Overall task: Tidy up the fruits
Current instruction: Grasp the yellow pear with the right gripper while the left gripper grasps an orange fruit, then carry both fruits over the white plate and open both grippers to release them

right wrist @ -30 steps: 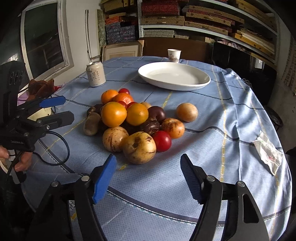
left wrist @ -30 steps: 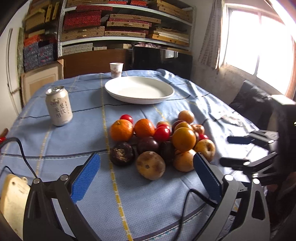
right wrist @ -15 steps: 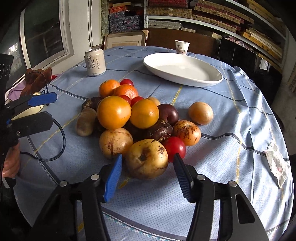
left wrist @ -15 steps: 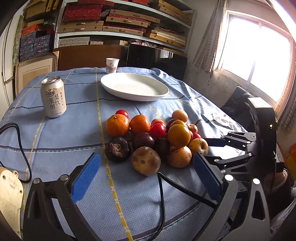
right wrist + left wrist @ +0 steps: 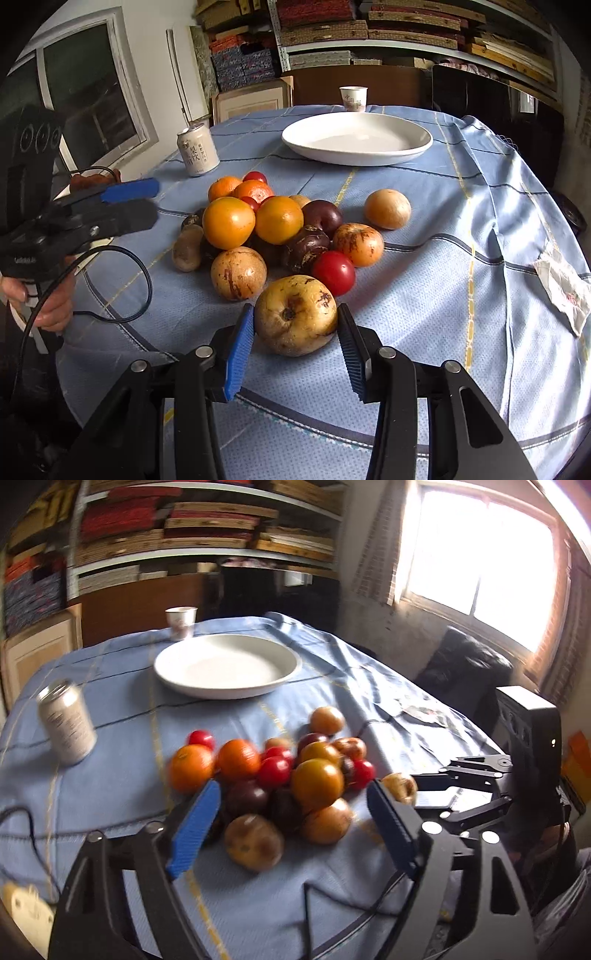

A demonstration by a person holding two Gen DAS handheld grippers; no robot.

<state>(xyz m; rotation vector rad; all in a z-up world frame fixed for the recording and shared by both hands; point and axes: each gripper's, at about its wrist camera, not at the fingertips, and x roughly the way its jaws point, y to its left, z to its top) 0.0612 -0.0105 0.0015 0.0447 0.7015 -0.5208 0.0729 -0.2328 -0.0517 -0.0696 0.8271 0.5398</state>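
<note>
The right gripper (image 5: 295, 341) had closed in around a blemished yellow pear (image 5: 295, 314) at the near edge of the fruit pile (image 5: 280, 229), its blue pads (image 5: 240, 350) pressed to or just shy of the pear's flanks; half a second earlier the jaws stood wider and only reached the fruit's front. Whether the grip was firm could not be told, and the pear still sat on the blue tablecloth (image 5: 461, 295).

The left gripper (image 5: 291, 823) hung open on the pile's other side, its pads (image 5: 192, 827) spread wider than any single fruit. It had pushed in nearer than a moment before, so that its tips now framed the dark plums and a brown-spotted fruit (image 5: 254, 842) at the heap's edge, and its view was smeared with motion.

The pile itself lay as before: oranges, red tomatoes, dark plums and russet fruit heaped together, one tan fruit (image 5: 387, 208) just apart on the side away from the drink can (image 5: 197, 149). Beyond the pile sat the white plate (image 5: 406, 147), bare, and past that a paper cup (image 5: 353, 98).
</note>
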